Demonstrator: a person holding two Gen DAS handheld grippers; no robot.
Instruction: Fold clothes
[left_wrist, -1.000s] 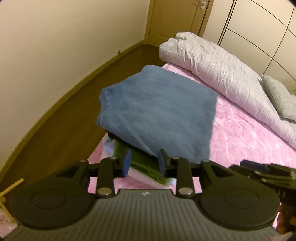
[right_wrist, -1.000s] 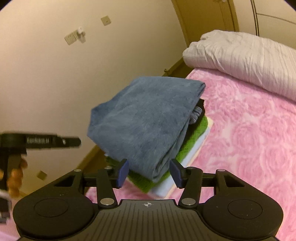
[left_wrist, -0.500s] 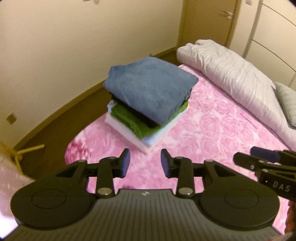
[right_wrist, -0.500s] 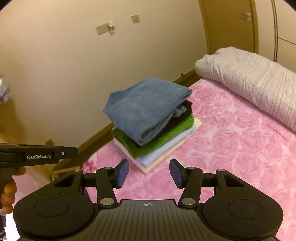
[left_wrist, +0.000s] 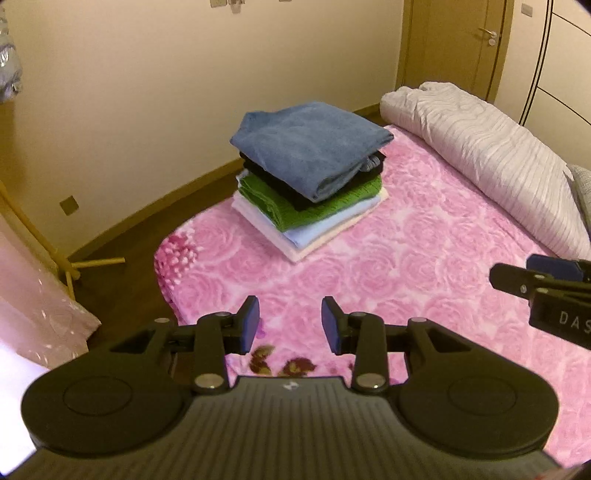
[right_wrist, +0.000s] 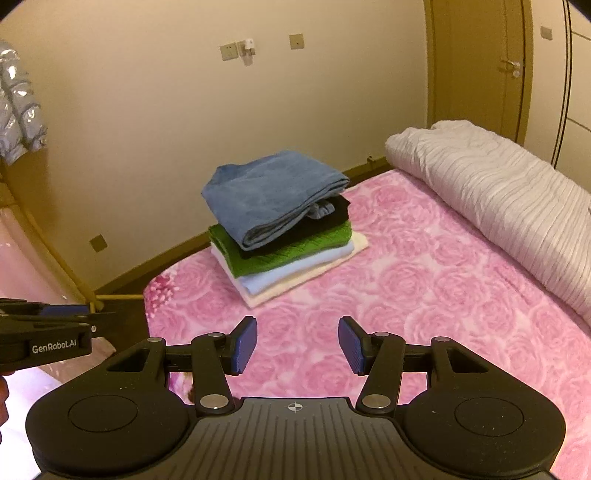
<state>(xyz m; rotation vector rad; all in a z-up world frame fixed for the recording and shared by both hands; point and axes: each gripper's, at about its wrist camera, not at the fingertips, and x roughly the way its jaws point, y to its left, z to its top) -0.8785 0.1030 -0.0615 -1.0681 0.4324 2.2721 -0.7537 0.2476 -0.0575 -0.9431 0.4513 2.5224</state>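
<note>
Hovering low over the near part of the pink rose-patterned bed cover (left_wrist: 424, 258), the left black two-finger gripper (left_wrist: 290, 325) is holding its blue-padded jaws spread with nothing between them, and the right black two-finger gripper (right_wrist: 297, 345) is doing the same just beside it, jaws parted and empty. Lying straight ahead of both, well apart from the fingertips, is the stack of folded clothes (left_wrist: 310, 192) at the bed's far left corner, close to the edge by the cream wall (left_wrist: 147, 92). A folded blue fleece garment (right_wrist: 273, 194) is sitting on top of black, green knit, pale blue and cream layers, its rounded fold facing the grippers and its long axis running from near-left to far-right. Neither gripper is looking clearly nearer. Everything in the stack is lying folded already, and no loose garment is showing on the bed. Farther off, a rolled grey-white striped duvet (left_wrist: 487, 162) is running along the bed's right edge.
</note>
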